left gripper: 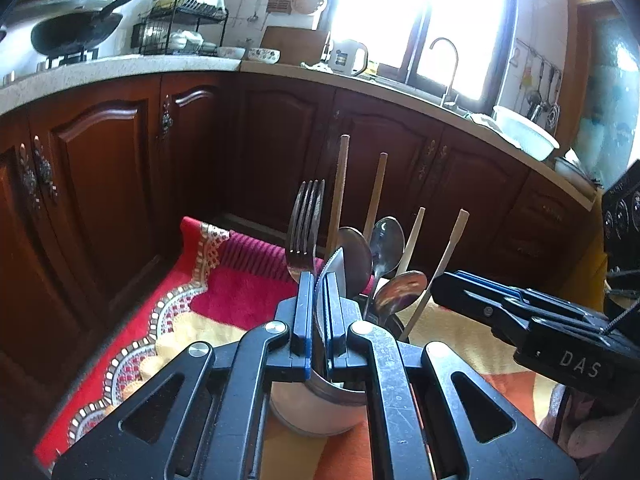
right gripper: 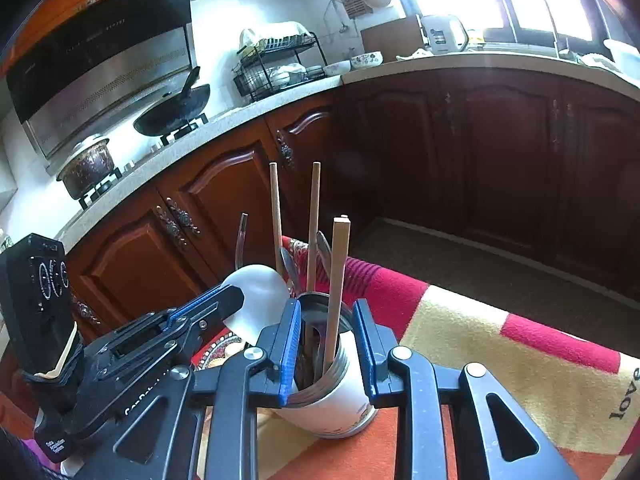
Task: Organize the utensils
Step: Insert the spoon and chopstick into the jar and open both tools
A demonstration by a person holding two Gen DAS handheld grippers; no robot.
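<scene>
steel and wood: we see a white cup (right gripper: 340, 392) on a red, yellow and orange patterned cloth (right gripper: 520, 344) over the tabletop, already crowded with utensils standing on end.
cup contents: a fork (left gripper: 306, 232), several spoons (left gripper: 386, 240), two brown chopsticks (left gripper: 340, 192) and two pale chopsticks (left gripper: 450, 256), all handle-down or tip-down with their long axes near upright, fanning a little outward.
left gripper (left gripper: 319, 312): our left jaws are pinched narrow on a serrated knife (left gripper: 334, 276); the blade rises between the blue pads, tip up, just over the near rim of the cup.
right gripper (right gripper: 326, 344): our right jaws stand part open, one on each side of the cup mouth, with a pale chopstick (right gripper: 338, 280) rising between them; the pads do not look pressed on it, so we judge it let go into the cup.
key relation: the knife lies directly above and slightly nearer us than the cup opening, its long axis close to vertical and roughly in line with the cup's; the left hand is the one that carries it, while the right hovers at the far side of the same rim.
crowding: the two grippers sit close together over one small opening, so we judge that the right should clear away before the knife goes down.
risk: the cup is narrow and packed; a blade lowered off-axis could catch on a spoon bowl or tip the cup.
stage: most utensils look sorted; the knife is not yet in.
</scene>
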